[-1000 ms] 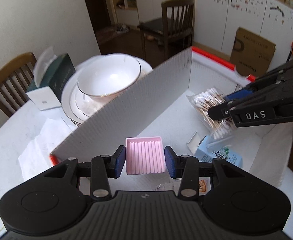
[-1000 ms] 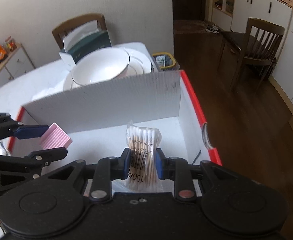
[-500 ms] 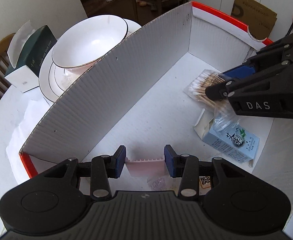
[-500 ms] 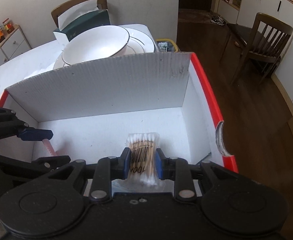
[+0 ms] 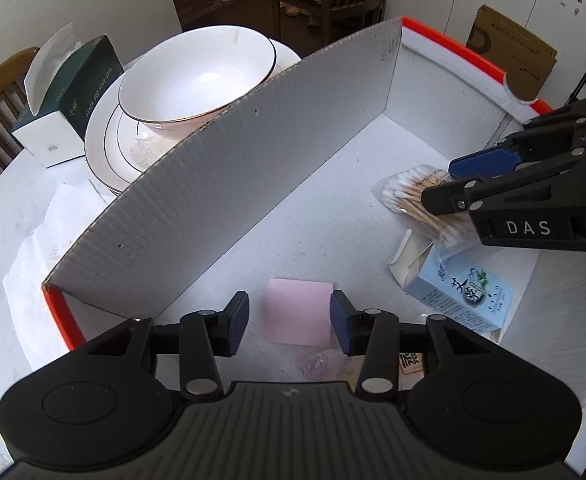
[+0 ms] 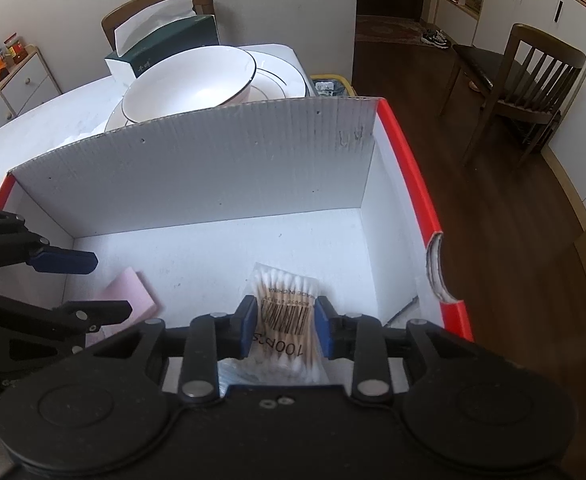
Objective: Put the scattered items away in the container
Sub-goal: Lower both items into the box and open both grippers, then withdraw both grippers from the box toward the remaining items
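The container is a white corrugated box with a red rim (image 5: 229, 184) (image 6: 197, 176). A pink ribbed tray (image 5: 296, 311) (image 6: 127, 294) lies flat on the box floor, free between the spread fingers of my left gripper (image 5: 289, 322), which is open. My right gripper (image 6: 281, 330) (image 5: 441, 184) has widened around a clear pack of cotton swabs (image 6: 283, 300) (image 5: 411, 196) that rests on the box floor. Its pads stand just off the pack's sides.
A light blue carton (image 5: 459, 294) and small sachets (image 5: 317, 362) lie in the box. Outside it are a white bowl on stacked plates (image 5: 197, 76) (image 6: 189, 84), a green tissue box (image 5: 65, 96) (image 6: 161, 48) and crumpled white paper (image 5: 41, 216). Wooden chairs stand around the table.
My left gripper lowered the pink tray into the box, opened and let it go. My right gripper lowered the swab pack to the floor and widened off it.
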The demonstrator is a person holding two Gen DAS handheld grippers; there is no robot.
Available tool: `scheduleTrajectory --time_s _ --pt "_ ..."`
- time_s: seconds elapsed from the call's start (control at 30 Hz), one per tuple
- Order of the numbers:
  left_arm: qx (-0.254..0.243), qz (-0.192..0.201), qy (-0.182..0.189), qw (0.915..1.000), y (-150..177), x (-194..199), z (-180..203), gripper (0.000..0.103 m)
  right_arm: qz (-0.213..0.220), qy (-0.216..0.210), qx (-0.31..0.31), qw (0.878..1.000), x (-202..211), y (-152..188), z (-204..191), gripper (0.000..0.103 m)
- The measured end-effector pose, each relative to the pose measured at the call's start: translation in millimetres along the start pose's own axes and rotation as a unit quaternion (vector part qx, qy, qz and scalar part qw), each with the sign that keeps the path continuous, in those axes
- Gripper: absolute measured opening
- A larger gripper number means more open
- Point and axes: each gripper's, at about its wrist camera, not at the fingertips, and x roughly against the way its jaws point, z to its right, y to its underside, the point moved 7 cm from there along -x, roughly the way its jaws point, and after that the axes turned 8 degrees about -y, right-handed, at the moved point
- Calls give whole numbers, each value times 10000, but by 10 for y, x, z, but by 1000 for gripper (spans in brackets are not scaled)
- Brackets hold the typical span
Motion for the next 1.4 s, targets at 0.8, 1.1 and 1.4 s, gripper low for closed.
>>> scheduleTrajectory --time_s 0.8,1.1,1.4 --pt "363 725 30 9967 117 633 -90 50 335 -227 291 9988 467 77 -288 39" --pt "445 944 16 9945 229 871 -125 50 442 -243 305 9983 590 147 -396 50" --pt "646 1257 69 9899 460 1178 -178 64 679 -238 466 9963 788 240 -578 68"
